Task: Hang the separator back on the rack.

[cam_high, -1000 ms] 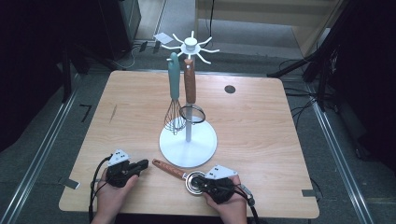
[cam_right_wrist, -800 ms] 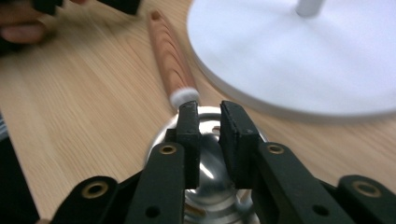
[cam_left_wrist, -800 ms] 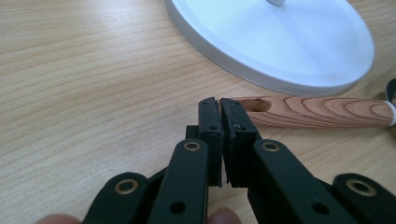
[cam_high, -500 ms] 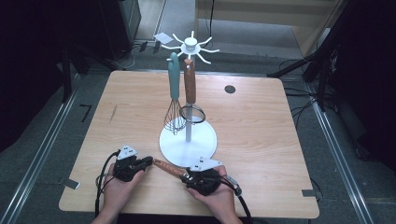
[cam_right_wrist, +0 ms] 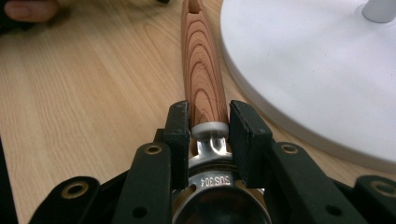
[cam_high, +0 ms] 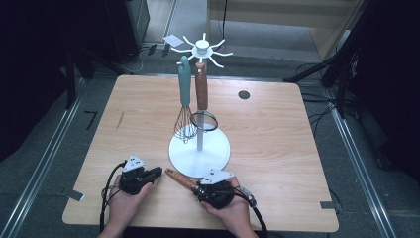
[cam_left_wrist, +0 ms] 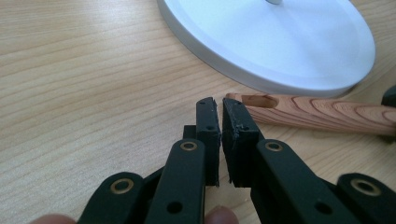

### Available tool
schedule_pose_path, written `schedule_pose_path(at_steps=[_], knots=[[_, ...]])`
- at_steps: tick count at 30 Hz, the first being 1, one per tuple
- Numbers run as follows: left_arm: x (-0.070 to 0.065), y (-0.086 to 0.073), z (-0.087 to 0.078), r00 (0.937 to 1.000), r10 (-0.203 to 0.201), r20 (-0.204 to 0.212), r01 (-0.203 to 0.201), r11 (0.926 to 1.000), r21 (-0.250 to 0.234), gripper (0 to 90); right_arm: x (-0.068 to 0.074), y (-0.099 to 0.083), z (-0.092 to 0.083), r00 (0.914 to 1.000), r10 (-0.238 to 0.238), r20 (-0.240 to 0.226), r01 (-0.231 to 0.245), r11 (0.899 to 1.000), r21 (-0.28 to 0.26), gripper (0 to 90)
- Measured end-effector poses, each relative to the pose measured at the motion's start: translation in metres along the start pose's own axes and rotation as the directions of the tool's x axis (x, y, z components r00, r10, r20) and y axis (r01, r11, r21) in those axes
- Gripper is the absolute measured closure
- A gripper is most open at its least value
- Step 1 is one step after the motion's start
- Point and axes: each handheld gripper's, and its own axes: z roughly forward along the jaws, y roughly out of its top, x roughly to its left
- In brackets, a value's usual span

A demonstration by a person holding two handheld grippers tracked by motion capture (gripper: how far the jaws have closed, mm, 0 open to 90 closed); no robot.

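Right gripper (cam_right_wrist: 209, 122) just closed onto the wood-handled steel utensil (cam_right_wrist: 203, 79) lying near the wooden table's (cam_high: 277, 144) front edge. Left gripper (cam_left_wrist: 220, 114) is shut, empty. Squeeze firmly before lifting.

Work area: light wooden counter (cam_high: 277, 148) on a grey floor (cam_high: 44, 148).
Metal floor rails (cam_high: 366, 173) run along both sides of the counter; black cables (cam_high: 317, 116) lie at the right; pale wooden furniture (cam_high: 277, 20) stands behind, with dark equipment (cam_high: 49, 49) at the left.
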Motion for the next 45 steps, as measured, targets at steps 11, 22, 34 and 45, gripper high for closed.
schedule_pose_path(at_steps=[11, 22, 34, 45], knots=[[0.0, 0.002, 0.002, 1.0, 0.003, 0.009, -0.003, 1.0, 0.005, 85.0, 0.012, -0.021, -0.034, 0.995, 0.088, 0.047, -0.085, 0.994, -0.075, 88.5], [-0.003, 0.002, 0.003, 0.9996, 0.012, 0.025, -0.012, 0.9999, 0.009, 84.6, 0.001, -0.037, -0.036, 0.9872, 0.135, 0.084, -0.136, 0.991, 0.007, 90.0], [-0.01, 0.001, 0.005, 0.9984, 0.03, 0.048, -0.031, 0.9994, 0.015, 84.1, -0.027, -0.046, -0.055, 0.9663, 0.193, 0.17, -0.197, 0.98, 0.003, 90.0], [-0.019, 0.0, 0.011, 0.9972, 0.041, 0.063, -0.043, 0.9986, 0.03, 85.9, -0.015, -0.016, -0.046, 0.9917, 0.122, 0.042, -0.119, 0.991, -0.068, 68.1]])
